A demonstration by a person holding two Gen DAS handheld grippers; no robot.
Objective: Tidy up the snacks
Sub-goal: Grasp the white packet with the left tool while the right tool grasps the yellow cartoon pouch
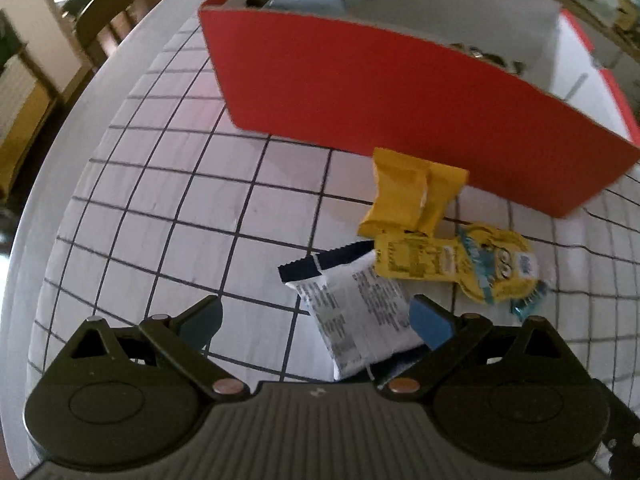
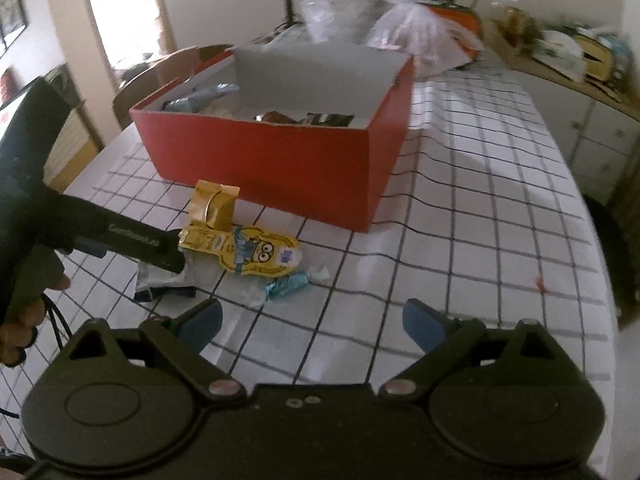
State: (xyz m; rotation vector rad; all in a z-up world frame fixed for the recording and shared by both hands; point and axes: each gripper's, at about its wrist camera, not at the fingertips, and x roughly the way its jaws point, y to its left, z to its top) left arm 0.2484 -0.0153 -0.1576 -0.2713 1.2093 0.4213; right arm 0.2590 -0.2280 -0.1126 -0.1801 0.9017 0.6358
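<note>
Your left gripper [image 1: 316, 318] is low over the checked tablecloth [image 1: 168, 208] with its blue-padded fingers spread wide, and the white snack packet with the dark blue end [image 1: 352, 312] lies between them, nearer the right pad [image 1: 430, 322]; you cannot tell from this view whether that pad touches it. Just beyond the packet sits the yellow Minions-print snack [image 1: 460, 266], overlapping its far corner, and behind that a plain yellow wrapped snack [image 1: 404, 200] lies close against the front wall of the red box [image 1: 380, 112]. A small teal-wrapped candy [image 1: 530, 306] rests beside the Minions snack. Your right gripper [image 2: 312, 322] hovers over bare cloth, fingers apart and holding nothing. From its camera you see the red box standing open, with a few wrapped snacks [image 2: 304, 118] already inside, and a clear plastic bag [image 2: 404, 24] on the table behind it.
</note>
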